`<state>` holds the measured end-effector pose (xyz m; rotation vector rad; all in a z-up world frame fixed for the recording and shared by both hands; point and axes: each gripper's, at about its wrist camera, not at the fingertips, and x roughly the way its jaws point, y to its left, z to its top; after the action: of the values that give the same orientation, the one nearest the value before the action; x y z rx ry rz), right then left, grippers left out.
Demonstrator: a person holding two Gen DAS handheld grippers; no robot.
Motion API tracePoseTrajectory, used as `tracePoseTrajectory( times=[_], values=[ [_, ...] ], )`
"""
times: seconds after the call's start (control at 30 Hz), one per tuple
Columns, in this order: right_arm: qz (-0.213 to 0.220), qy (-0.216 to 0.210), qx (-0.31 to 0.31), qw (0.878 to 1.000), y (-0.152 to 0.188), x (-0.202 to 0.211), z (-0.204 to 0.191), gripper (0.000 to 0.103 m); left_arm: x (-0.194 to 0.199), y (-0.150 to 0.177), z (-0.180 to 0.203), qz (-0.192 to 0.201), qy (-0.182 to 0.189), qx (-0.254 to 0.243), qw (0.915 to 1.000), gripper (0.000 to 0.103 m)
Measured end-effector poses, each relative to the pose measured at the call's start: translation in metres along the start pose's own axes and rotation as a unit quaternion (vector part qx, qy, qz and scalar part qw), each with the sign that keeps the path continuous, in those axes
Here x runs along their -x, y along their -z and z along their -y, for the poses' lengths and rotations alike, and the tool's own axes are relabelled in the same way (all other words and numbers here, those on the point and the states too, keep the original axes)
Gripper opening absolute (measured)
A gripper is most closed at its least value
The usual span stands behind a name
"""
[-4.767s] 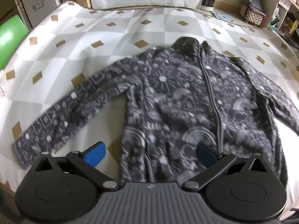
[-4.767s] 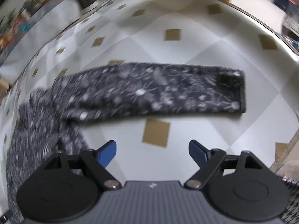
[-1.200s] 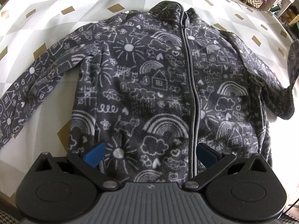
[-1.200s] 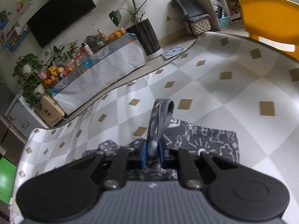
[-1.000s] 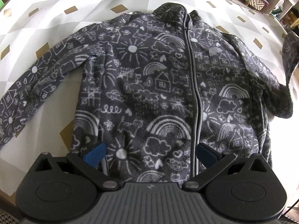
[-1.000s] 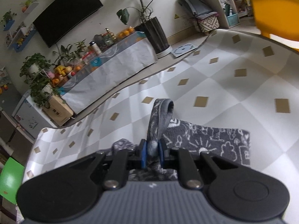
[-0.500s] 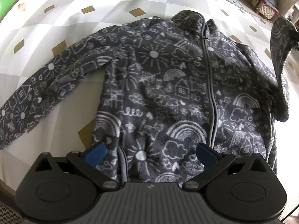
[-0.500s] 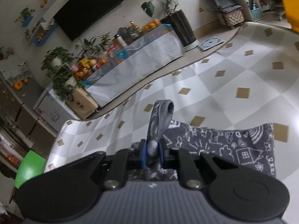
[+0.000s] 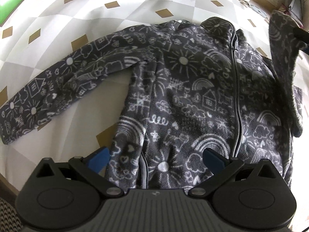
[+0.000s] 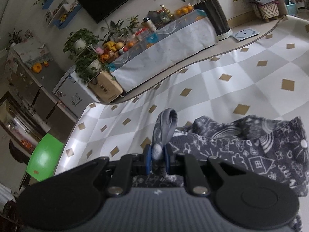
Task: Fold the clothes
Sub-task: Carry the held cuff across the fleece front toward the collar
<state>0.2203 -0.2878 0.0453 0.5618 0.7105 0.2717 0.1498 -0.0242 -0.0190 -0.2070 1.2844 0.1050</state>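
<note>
A diamond-patterned mat covered the surface, and on it the fleece jacket lay front up with its zip closed, collar toward the far edge and hem nearest the left wrist camera. Its left-side sleeve was spread flat out across the mat, untouched. The other sleeve stood lifted off the mat at the right of that view, hanging over the jacket's shoulder and side.

The step in hand appeared to be the first fold: bringing the raised sleeve inward over the chest. The right gripper was closed tight on the sleeve's cuff, which stuck up in a loop between the blue pads, with the rest of the sleeve trailing to the right. The left gripper hovered at the hem with its jaws spread wide and nothing between them; whether its blue pads touched the fleece could not be told.

The next move likely called for carrying the cuff across the zip line and laying it flat before letting go, while the left gripper steadied the hem so the body did not drag.

No basket, box or other container for clothes was in view near the jacket.
</note>
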Motion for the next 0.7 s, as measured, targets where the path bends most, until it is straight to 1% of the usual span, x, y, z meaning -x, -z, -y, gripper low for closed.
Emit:
tracePoseTrajectory(
  times=[0.2, 0.43, 0.57, 0.63, 0.7],
  values=[
    [-0.018, -0.029, 0.010, 0.999, 0.010, -0.015, -0.022, 0.013, 0.002, -0.001, -0.006, 0.006, -0.010, 0.015, 0.9998, 0.103],
    [-0.034, -0.056, 0.016, 0.998, 0.022, -0.034, -0.046, 0.013, 0.005, -0.004, -0.019, 0.018, -0.034, 0.035, 0.9987, 0.103],
    [-0.044, -0.042, 0.048, 0.997, 0.028, -0.045, -0.060, 0.016, 0.004, -0.006, -0.026, 0.019, -0.039, 0.046, 0.9980, 0.103],
    [-0.053, -0.022, 0.070, 0.996, 0.030, -0.048, -0.064, 0.016, 0.002, -0.007, -0.030, 0.015, -0.042, 0.052, 0.9976, 0.103],
    [-0.069, 0.001, 0.099, 0.993, 0.035, -0.052, -0.066, 0.020, 0.002, -0.007, -0.034, 0.014, -0.038, 0.061, 0.9974, 0.103]
  ],
)
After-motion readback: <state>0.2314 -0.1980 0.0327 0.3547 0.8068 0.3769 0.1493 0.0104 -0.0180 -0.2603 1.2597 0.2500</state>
